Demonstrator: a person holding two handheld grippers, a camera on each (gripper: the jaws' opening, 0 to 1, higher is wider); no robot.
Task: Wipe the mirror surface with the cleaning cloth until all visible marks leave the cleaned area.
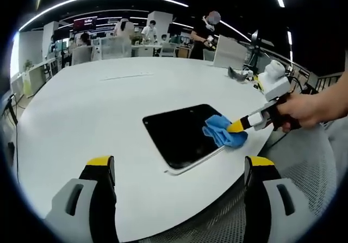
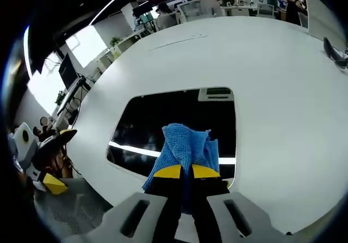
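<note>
The cleaning cloth (image 2: pixel 186 145) is a soft, light blue microfibre that bunches and folds freely; it looks best taken by a gathered fold near its edge so that a loose pad of fabric hangs ahead of the jaws, and that is how it sits now. The mirror (image 2: pixel 179 118) is a flat, rigid, dark glass slab with rounded corners lying on the white worktop (image 2: pixel 272 69); I judge it smooth, slippery and breakable, so it probably wants light, even pressure rather than a hard push, and it may slide on the worktop if dragged sideways.

The right gripper (image 2: pixel 181 172) has its yellow-tipped jaws pinched together on the cloth, which spills forward just ahead of them and rests on the near part of the mirror. In the left gripper view the same cloth (image 1: pixel 224 130) lies at the mirror's (image 1: pixel 182 134) far right corner, beyond and to the right of the left gripper (image 1: pixel 179 169).

The left gripper has its jaws spread wide with nothing between them, and hangs above the worktop edge, well short of the mirror
</note>
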